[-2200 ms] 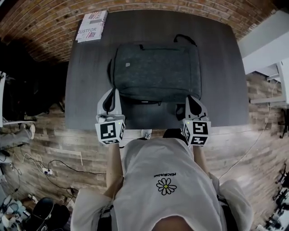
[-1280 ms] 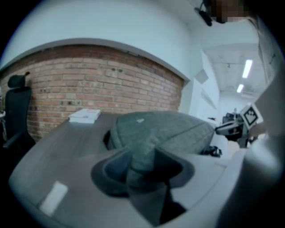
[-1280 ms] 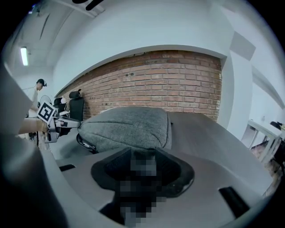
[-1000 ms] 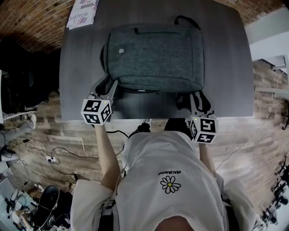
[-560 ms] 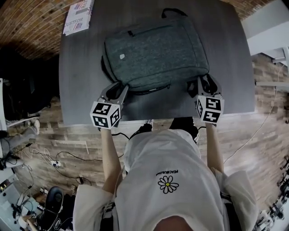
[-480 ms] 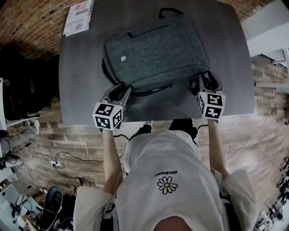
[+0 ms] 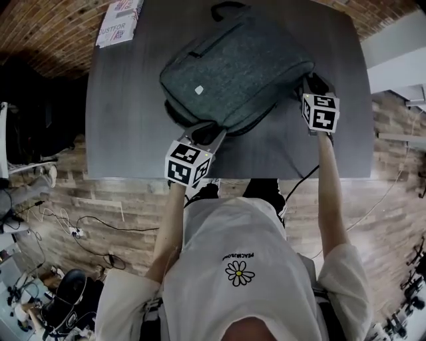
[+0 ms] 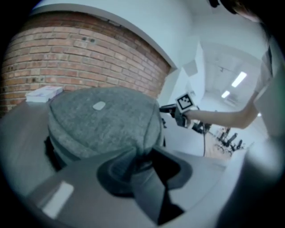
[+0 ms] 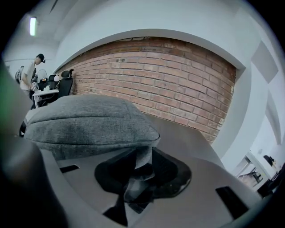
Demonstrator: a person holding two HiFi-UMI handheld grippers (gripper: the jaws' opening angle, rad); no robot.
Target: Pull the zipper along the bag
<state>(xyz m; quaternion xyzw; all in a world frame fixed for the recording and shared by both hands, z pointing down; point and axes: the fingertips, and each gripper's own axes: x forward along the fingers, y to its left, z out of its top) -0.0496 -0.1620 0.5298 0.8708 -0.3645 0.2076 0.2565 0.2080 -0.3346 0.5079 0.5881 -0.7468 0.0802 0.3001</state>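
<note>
A grey fabric backpack (image 7: 233,63) lies askew on the dark table (image 7: 126,126). My left gripper (image 7: 208,131) is at the bag's near corner. In the left gripper view that gripper (image 8: 141,162) pinches a fold of the backpack (image 8: 104,120); its jaws have just been closing. My right gripper (image 7: 307,83) is at the bag's right corner. Its jaws have also just been closing, and in the right gripper view the gripper (image 9: 141,160) has a flap of the backpack (image 9: 89,122) caught between them. I cannot make out the zipper pull.
A printed booklet (image 7: 120,21) lies at the table's far left corner. The bag's carry handle (image 7: 226,8) points to the far edge. A brick wall (image 9: 178,84) stands behind the table, and a person (image 9: 32,71) stands far off by some chairs.
The backpack has turned anticlockwise on the table. My left gripper slid right along the near side. My right gripper went farther away, toward the far right.
</note>
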